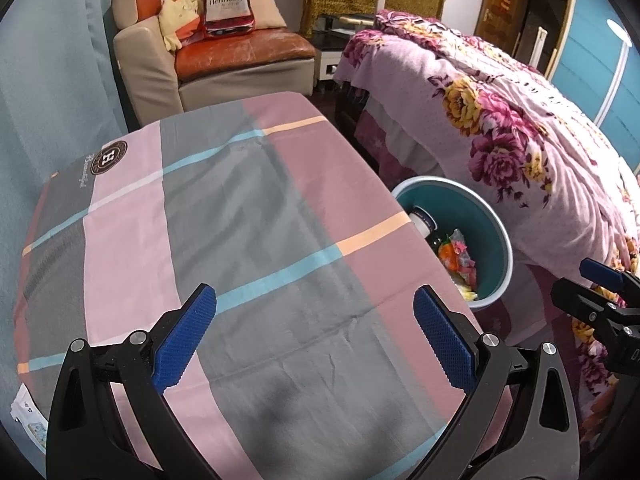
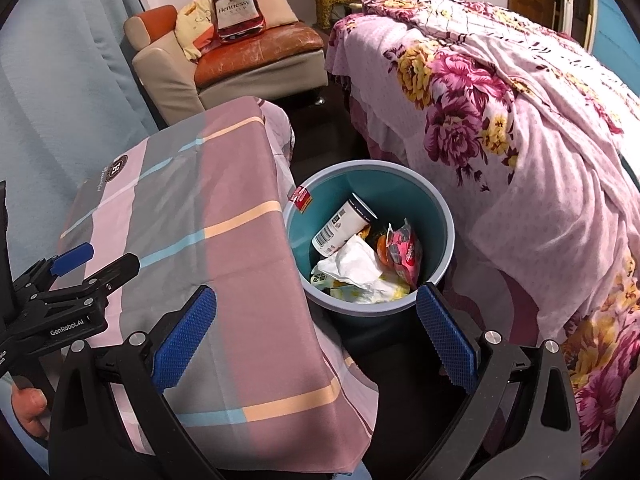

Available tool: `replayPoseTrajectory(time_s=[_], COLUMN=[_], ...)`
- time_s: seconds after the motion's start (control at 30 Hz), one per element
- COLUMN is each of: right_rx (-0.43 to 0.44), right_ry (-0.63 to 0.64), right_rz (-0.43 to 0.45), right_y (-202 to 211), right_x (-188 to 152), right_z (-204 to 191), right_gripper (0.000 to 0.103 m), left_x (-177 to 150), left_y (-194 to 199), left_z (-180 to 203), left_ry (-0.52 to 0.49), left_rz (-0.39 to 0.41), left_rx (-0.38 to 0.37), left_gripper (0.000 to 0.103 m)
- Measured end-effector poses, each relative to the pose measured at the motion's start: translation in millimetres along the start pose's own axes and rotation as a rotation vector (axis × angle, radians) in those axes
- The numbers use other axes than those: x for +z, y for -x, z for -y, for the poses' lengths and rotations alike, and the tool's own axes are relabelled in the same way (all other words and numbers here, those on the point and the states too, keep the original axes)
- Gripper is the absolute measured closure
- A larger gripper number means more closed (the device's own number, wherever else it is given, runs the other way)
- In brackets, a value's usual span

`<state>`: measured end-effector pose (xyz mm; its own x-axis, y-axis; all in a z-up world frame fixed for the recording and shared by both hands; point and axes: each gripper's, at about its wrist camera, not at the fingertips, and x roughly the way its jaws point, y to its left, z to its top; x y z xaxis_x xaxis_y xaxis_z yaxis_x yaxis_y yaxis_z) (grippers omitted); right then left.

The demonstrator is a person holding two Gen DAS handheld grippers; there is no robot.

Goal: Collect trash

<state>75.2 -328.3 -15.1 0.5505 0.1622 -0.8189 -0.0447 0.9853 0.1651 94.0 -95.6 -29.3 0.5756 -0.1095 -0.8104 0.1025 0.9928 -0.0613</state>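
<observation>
1. The left gripper [image 1: 316,336] hangs over the table [image 1: 240,216], which is draped in a checked cloth of pink, grey and pale blue; its blue-padded fingers [image 1: 184,340] stand wide apart with nothing between them.
2. The right gripper [image 2: 316,336] is held off the table's right edge, above the floor gap beside the bed [image 2: 520,140]. Its fingers [image 2: 448,340] are spread wide too, and empty.
3. Just ahead of the right gripper stands the teal trash bin [image 2: 440,216], on the floor between the table and the bed, close against the hanging cloth.
4. The trash is in the bin: a white cup with a barcode [image 2: 342,226] lying tilted, a crumpled white tissue [image 2: 356,266] in front of it, and a pink snack wrapper [image 2: 404,254] to the right.
5. Against the far wall sits a sofa [image 1: 240,52] with a Hennessy-printed cushion [image 1: 226,4] propped on it.
</observation>
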Motion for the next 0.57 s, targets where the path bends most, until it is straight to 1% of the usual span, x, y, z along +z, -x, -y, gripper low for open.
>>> replayPoseTrajectory(time_s=[0.4,0.57], right_rx=[-0.024,-0.027], right_ry=[-0.010,-0.010], right_rz=[-0.020,-0.022], right_y=[-11.1,-12.3], right_x=[3.3,4.2], right_z=[3.5,4.0], right_gripper=[0.007,0.007], left_x=[-0.3,-0.9], left_y=[-12.6,-14.5], left_z=[0.0,-1.8], left_ry=[-0.004,-0.006], left_rz=[-0.027,-0.021], left_rx=[-0.012,-0.002], left_gripper=[0.004,0.004])
